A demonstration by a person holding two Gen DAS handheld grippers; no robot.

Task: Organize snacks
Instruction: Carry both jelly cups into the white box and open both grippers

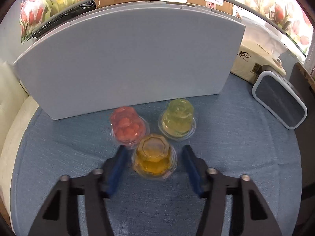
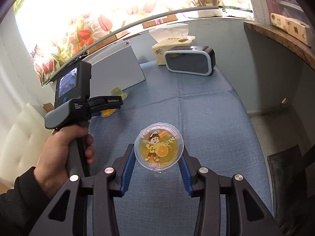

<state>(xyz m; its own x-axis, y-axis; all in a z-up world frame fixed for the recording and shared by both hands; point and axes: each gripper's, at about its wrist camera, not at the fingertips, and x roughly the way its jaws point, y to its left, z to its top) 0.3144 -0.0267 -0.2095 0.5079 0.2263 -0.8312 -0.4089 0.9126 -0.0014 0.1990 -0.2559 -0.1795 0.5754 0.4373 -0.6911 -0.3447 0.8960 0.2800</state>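
R claw [image 2: 159, 157] clamps orange jelly cup [image 2: 159, 150] — L apart.

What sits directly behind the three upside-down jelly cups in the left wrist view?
A white board stands upright behind the red cup and green cup. It covers whatever lies behind it; only cardboard boxes show above.

In the left wrist view, a white board [image 1: 126, 66] closes the upper half just behind three jelly cups [image 1: 178, 121]. The lower counter [image 1: 246, 157] is free; a speaker [image 1: 279, 103] blocks the right edge.
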